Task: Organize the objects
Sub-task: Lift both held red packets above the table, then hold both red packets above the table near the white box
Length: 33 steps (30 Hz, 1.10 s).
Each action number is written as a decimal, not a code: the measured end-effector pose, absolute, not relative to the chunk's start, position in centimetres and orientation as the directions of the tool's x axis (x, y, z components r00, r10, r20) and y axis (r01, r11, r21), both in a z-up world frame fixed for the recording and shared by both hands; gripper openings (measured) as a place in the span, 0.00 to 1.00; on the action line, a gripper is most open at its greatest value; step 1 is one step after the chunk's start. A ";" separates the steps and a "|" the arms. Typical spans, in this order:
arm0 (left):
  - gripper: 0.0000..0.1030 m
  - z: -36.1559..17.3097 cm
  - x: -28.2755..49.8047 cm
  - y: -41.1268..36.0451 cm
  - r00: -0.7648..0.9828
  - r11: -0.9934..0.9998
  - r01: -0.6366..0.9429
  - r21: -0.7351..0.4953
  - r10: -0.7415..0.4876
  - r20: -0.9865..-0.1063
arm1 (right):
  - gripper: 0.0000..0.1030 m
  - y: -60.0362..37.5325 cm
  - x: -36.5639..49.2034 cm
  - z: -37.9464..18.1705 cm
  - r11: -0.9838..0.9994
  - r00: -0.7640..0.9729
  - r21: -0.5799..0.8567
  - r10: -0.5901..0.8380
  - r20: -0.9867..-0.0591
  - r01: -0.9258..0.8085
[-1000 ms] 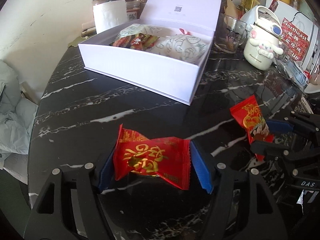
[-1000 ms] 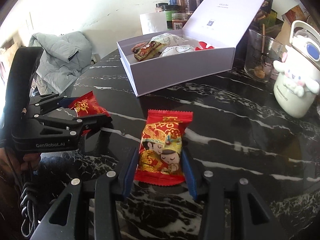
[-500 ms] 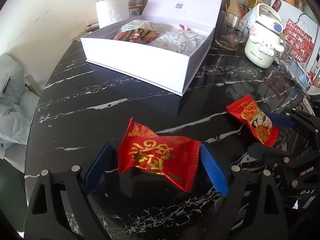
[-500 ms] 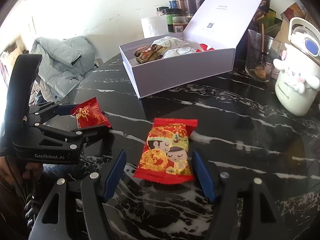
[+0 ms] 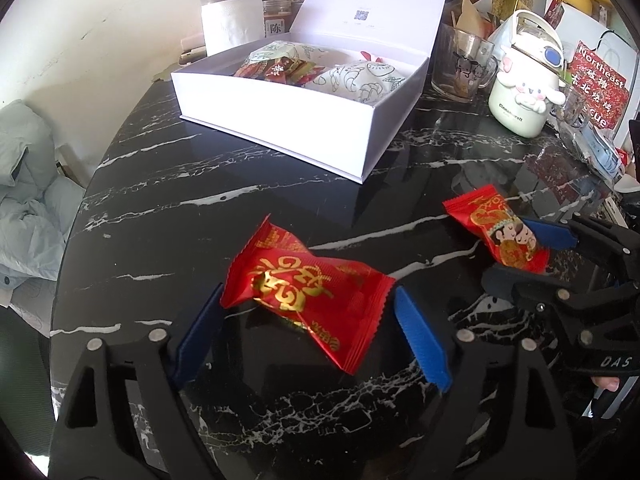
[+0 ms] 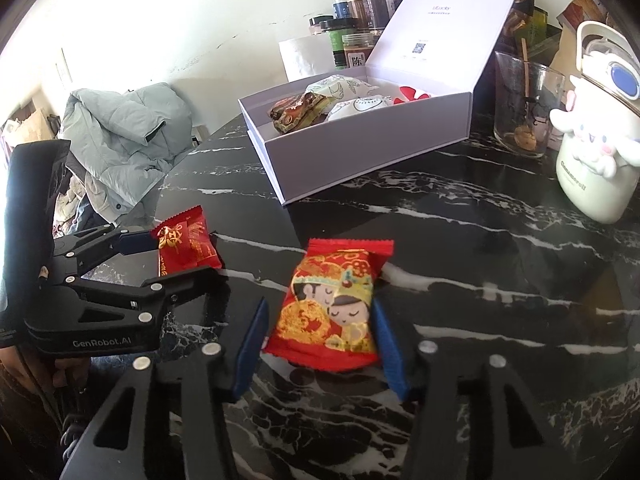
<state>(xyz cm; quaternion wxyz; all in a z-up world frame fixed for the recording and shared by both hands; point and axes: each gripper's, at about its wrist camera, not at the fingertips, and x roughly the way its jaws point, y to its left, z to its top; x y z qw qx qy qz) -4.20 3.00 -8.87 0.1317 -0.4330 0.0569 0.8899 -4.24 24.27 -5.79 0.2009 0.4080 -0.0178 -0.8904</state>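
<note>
Both grippers are closing again after briefly spreading. The left gripper (image 5: 308,324) is straddling a red packet (image 5: 306,294), the right gripper (image 6: 316,344) a cartoon packet (image 6: 334,312), its pad seemingly touching. Both packets are lying on the table (image 5: 180,208), outside the box (image 5: 288,124).

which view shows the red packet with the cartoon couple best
The right wrist view: the cartoon couple packet lies face-up in the middle, between the closing right gripper fingers, its whole picture visible. The left wrist view shows it small, off to the right, partly hidden by that gripper.
</note>
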 end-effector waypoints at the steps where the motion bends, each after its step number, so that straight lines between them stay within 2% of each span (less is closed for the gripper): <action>1: 0.71 -8.8 -4.2 3.0 -0.592 -0.958 -0.287 -0.012 0.188 -0.784 | 0.50 24.3 -4.3 -5.8 -0.918 -0.586 0.200 -0.375 -0.718 0.343; 2: 0.69 -8.8 -4.2 3.1 -0.592 -0.957 -0.290 -0.012 0.189 -0.783 | 0.49 24.4 -4.3 -5.8 -0.917 -0.586 0.201 -0.376 -0.718 0.343; 3: 0.66 -8.7 -4.2 3.1 -0.593 -0.957 -0.291 -0.013 0.191 -0.782 | 0.44 24.4 -4.3 -5.8 -0.917 -0.585 0.203 -0.379 -0.717 0.345; 5: 0.57 -8.6 -4.1 3.1 -0.597 -0.955 -0.297 -0.014 0.197 -0.778 | 0.42 24.4 -4.2 -5.8 -0.913 -0.582 0.211 -0.387 -0.715 0.348; 9: 0.54 -8.5 -4.0 3.1 -0.601 -0.956 -0.292 -0.018 0.198 -0.775 | 0.37 24.8 -4.3 -5.8 -0.904 -0.576 0.243 -0.413 -0.706 0.351; 10: 0.53 -8.5 -3.8 3.0 -0.602 -0.957 -0.290 -0.022 0.200 -0.773 | 0.24 25.0 -4.3 -5.9 -0.901 -0.574 0.260 -0.423 -0.701 0.347; 12: 0.52 -8.5 -3.5 3.0 -0.604 -0.954 -0.297 -0.039 0.219 -0.766 | 0.20 25.5 -4.4 -6.0 -0.893 -0.572 0.293 -0.445 -0.689 0.342; 15: 0.52 -8.5 -2.9 3.0 -0.610 -0.950 -0.307 -0.062 0.247 -0.753 | 0.19 25.3 -4.2 -5.9 -0.894 -0.576 0.282 -0.441 -0.689 0.347; 19: 0.52 -8.2 -2.4 3.1 -0.618 -0.951 -0.307 -0.049 0.238 -0.749 | 0.12 25.3 -3.7 -5.7 -0.891 -0.589 0.277 -0.447 -0.673 0.359; 29: 0.52 -7.9 -2.0 2.5 -0.619 -0.953 -0.298 -0.052 0.234 -0.750 | 0.10 25.1 -3.1 -5.3 -0.904 -0.598 0.231 -0.413 -0.687 0.359; 30: 0.52 -8.0 -2.0 2.6 -0.619 -0.953 -0.297 -0.049 0.232 -0.751 | 0.15 25.0 -3.2 -5.3 -0.911 -0.605 0.217 -0.398 -0.690 0.352; 32: 0.52 -8.1 -2.1 2.6 -0.617 -0.955 -0.295 -0.042 0.224 -0.755 | 0.45 24.8 -3.4 -5.3 -0.924 -0.612 0.190 -0.364 -0.702 0.332; 33: 0.52 -8.2 -2.2 2.5 -0.616 -0.956 -0.291 -0.038 0.218 -0.757 | 0.64 24.7 -3.5 -5.4 -0.927 -0.612 0.190 -0.359 -0.705 0.324</action>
